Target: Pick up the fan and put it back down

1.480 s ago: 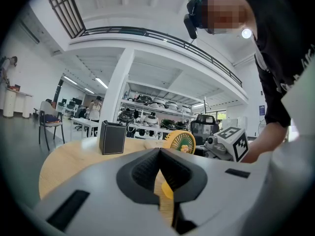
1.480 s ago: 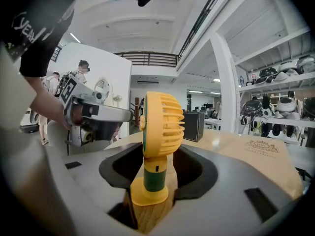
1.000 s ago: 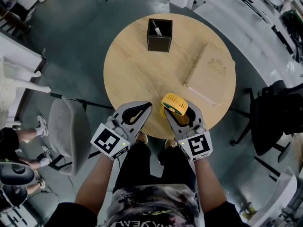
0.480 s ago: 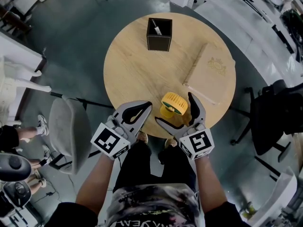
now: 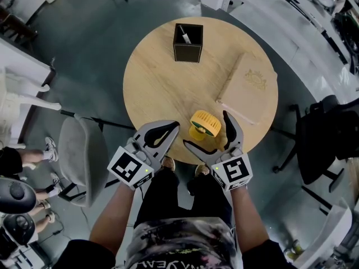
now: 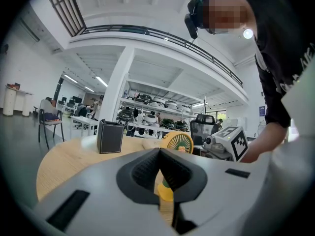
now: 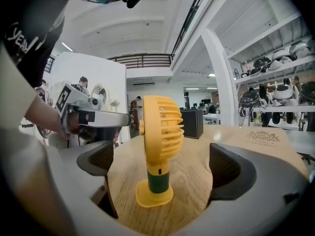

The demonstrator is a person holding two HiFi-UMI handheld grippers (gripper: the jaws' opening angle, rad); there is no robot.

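1. Since the earlier frame the right hand-held gripper [image 5: 206, 130] has let go. Its jaws were clamped on the fan [image 5: 205, 123] then; they have just been opening and now stand wide apart, with the fan between them and neither pad touching it
2. Nearest the person, the left hand-held gripper [image 5: 173, 126] sits at the near edge of the counter [image 5: 157, 83], just left of the right one, its jaws together on nothing
3. The fan stands upright on its own base, close to that near edge and a little right of centre
4. Farther off, a flat beige book [image 5: 247, 88] lies at the right and a black box [image 5: 188, 42] stands at the far side, both well apart from the fan
5. The put-down looks done and the release is the step in hand. The next move calls for drawing the right hand-held gripper straight back with its jaws kept wide, so neither clips the top-heavy fan
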